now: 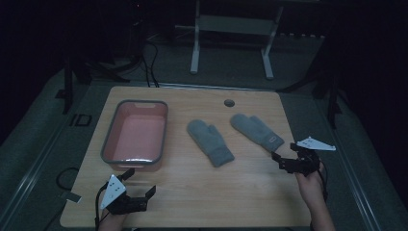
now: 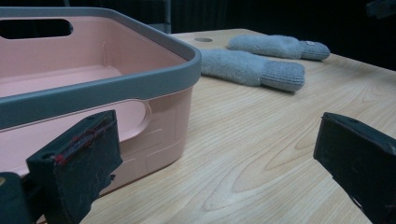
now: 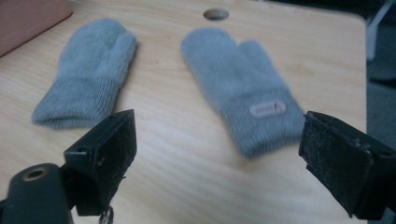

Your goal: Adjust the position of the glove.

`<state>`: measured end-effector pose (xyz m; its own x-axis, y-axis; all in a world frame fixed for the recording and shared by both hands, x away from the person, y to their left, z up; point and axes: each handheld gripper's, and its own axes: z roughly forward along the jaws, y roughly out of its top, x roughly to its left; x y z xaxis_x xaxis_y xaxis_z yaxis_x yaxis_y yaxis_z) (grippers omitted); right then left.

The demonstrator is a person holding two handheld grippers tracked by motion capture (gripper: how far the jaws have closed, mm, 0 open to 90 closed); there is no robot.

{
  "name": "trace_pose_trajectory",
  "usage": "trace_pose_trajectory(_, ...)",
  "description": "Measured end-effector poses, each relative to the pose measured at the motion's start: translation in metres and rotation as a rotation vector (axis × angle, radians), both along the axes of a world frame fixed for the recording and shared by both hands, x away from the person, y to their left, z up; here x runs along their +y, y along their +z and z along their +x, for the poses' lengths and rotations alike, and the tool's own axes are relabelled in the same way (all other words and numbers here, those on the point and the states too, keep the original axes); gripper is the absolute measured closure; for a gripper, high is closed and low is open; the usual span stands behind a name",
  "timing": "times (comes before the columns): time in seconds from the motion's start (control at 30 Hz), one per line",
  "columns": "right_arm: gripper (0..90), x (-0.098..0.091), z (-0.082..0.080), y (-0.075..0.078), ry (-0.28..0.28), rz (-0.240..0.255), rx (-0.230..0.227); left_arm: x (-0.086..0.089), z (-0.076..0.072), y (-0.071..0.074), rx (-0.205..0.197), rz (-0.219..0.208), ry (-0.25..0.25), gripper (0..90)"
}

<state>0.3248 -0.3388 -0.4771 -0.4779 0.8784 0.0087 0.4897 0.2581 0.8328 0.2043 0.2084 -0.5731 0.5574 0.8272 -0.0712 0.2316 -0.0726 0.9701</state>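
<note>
Your right gripper (image 1: 288,155) sits at the right edge of the tabletop (image 1: 202,187) with its jaws spread wide and nothing between them, and the labelled mitten (image 1: 257,131) lies just ahead of it, up and to the left in the high view. The mitten's long axis runs on a diagonal: the cuff with the small patch points toward your right gripper and the fingertip end points away toward the far side, so the cuff is the nearest part to take. In the right gripper view the cuff lies between the two open jaws, a little farther on. The second mitten (image 1: 210,142) lies just beside it toward the middle, on a similar slant, apart from the first. Your left gripper (image 1: 139,182), also wide open and empty, rests near the front left corner just below the pink bin (image 1: 111,139), well apart from both mittens, so the right hand is likely the one to reach.
</note>
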Motion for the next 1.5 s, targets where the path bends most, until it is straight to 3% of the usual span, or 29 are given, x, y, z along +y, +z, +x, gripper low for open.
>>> trace_pose_trajectory(0.27, 13.1, 0.027, 0.016, 0.008, 0.069, 0.015, -0.005, 0.0, 0.0, 0.0, 0.004, 0.003, -0.004, 1.2)
trace_pose_trajectory(0.33, 12.9, 0.041, 0.022, 0.011, 0.068, -0.019, -0.024, 0.001, 0.0, 0.001, 0.006, -0.001, -0.008, 1.2)
trace_pose_trajectory(0.4, 13.3, 0.045, 0.024, 0.011, 0.079, -0.02, -0.03, 0.001, 0.0, 0.001, 0.008, -0.003, -0.008, 1.2)
trace_pose_trajectory(0.7, 15.2, 0.086, 0.046, 0.009, 0.165, -0.062, -0.002, 0.001, -0.001, 0.001, 0.008, 0.001, -0.008, 1.2)
trace_pose_trajectory(0.83, 19.7, 0.103, 0.051, 0.007, 0.204, -0.067, -0.012, 0.0, -0.001, 0.001, 0.01, 0.005, -0.014, 1.1)
trace_pose_trajectory(1.27, 23.6, 0.162, 0.076, -0.011, 0.318, -0.114, 0.032, 0.0, -0.001, 0.002, 0.013, 0.009, -0.025, 1.2)
trace_pose_trajectory(1.5, 29.6, 0.189, 0.089, -0.03, 0.377, -0.165, 0.066, 0.0, -0.002, 0.002, 0.009, 0.002, -0.028, 1.1)
